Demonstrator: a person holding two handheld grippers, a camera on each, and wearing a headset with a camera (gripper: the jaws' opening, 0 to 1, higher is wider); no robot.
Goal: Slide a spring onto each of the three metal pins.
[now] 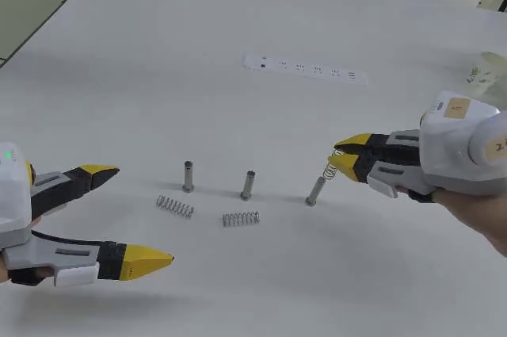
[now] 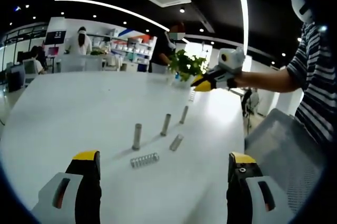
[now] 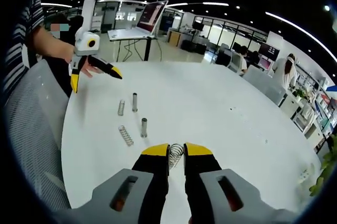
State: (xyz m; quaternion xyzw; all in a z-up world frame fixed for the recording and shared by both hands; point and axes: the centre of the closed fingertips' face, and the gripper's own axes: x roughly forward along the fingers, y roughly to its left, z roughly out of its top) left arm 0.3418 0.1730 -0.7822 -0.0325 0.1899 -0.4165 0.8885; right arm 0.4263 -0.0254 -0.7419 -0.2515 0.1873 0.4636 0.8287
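My right gripper (image 1: 339,158) is clamped on a spring (image 1: 330,170) at 1 o'clock of the right pin (image 1: 315,192), not yet threaded. All three pins look bare; loose springs (image 1: 175,207) lie at 6 o'clock of the left pin (image 1: 188,177) and middle pin (image 1: 248,185). My left gripper (image 1: 144,213) has its jaws wide apart

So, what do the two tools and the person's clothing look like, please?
Both the left tool and the right tool have black jaws with yellow tips, grey bases with a slot and a white housing. The left housing carries a small green light; the right one bears tan labels. The person wears a black-and-white striped sleeve.
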